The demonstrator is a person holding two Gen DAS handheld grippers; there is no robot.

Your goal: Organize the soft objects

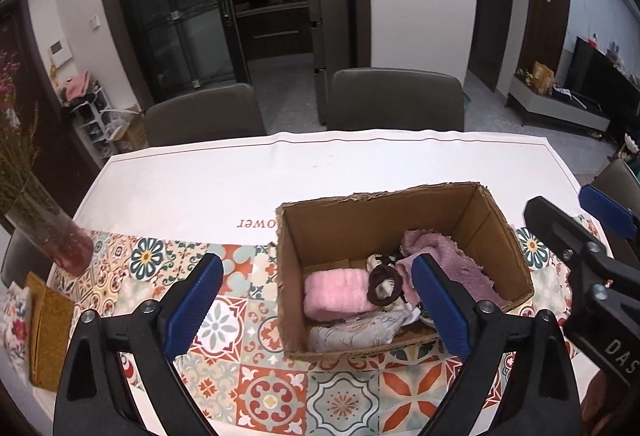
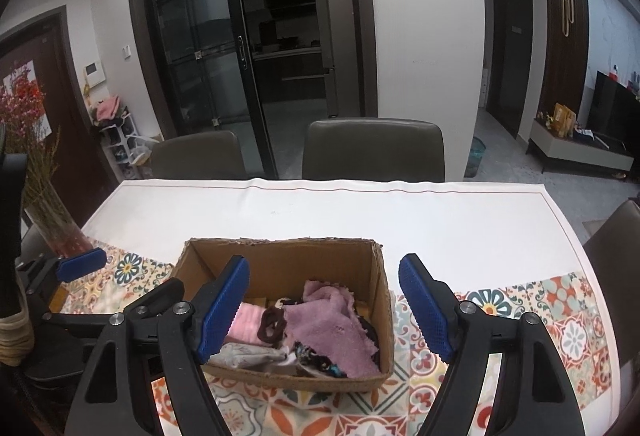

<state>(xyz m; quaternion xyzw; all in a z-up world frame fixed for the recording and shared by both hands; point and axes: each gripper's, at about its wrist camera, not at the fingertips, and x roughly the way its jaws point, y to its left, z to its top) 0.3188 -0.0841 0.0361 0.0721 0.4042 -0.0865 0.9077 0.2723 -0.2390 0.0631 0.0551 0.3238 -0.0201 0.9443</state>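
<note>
Both tongs, left [image 1: 316, 306] and right [image 2: 324, 310], hang released above my box [image 2: 382, 316]. Purple towel [image 2: 328, 324] probably overhangs; dipping in could snag it out.

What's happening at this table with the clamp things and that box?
A person is tidying soft items into a cardboard box with two hand-held grippers. A pink towel, purple cloth and dark hair tie lie inside. The left gripper and right gripper are open and empty above it.

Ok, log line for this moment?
left tongs: open, empty | right tongs: open, empty | cardboard box: holds purple towel, pink towel
</note>
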